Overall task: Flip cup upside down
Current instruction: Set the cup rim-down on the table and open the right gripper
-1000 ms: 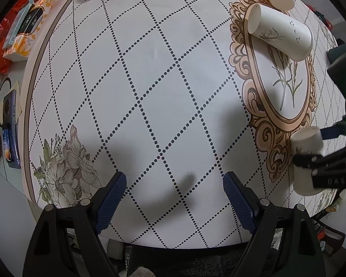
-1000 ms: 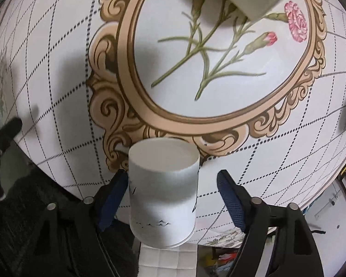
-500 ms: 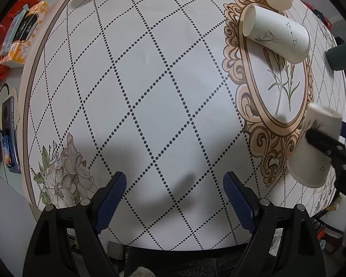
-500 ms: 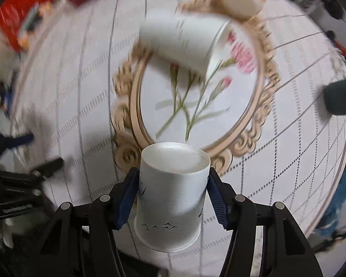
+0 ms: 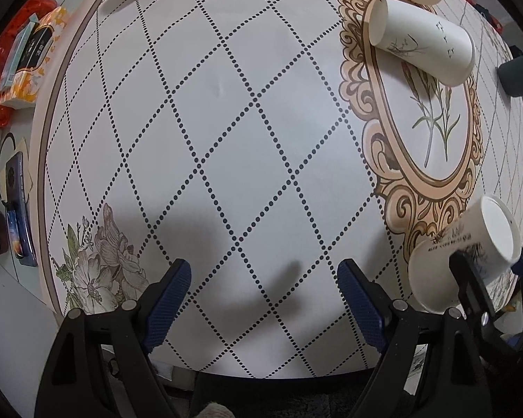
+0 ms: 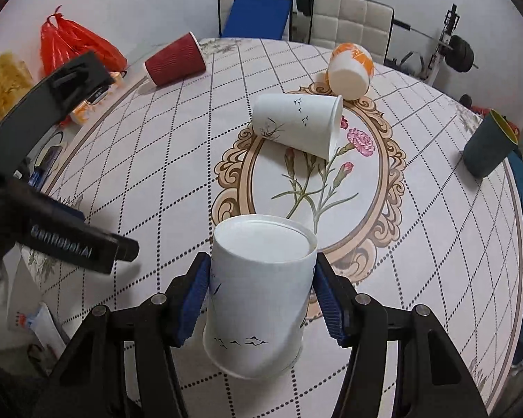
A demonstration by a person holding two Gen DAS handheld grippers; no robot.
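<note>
Since half a second ago the right gripper (image 6: 261,292) is tilting up from looking down at the table to looking across it, and the white paper cup (image 6: 258,296) it carries is coming round so its closed base faces up and away. Its blue pads (image 6: 197,299) are pressing both sides of the cup wall about halfway up, jaws closed to the cup's width. The left gripper (image 5: 265,299) is hovering with jaws wide apart and nothing between them, looking down at the tablecloth (image 5: 226,122).

In the right wrist view the held cup is sitting just on the near side of the oval floral medallion (image 6: 317,188) printed on the cloth. Whether its rim is touching the cloth I cannot tell; in the left wrist view it (image 5: 463,261) is leaning.

I am judging the cup to be very light and thin-walled, so it is likely to dent under a hard squeeze and to topple on a careless release. Mid-wall, where the pads are now, is looking like the sensible hold; the rolled rim is stiffer but needs to stay free to land flat.

It is plain white with small black birds in flight near the rim and a faint ink sprig on the side. A second cup like it (image 6: 298,123) is lying on its side on the far part of the medallion.
</note>
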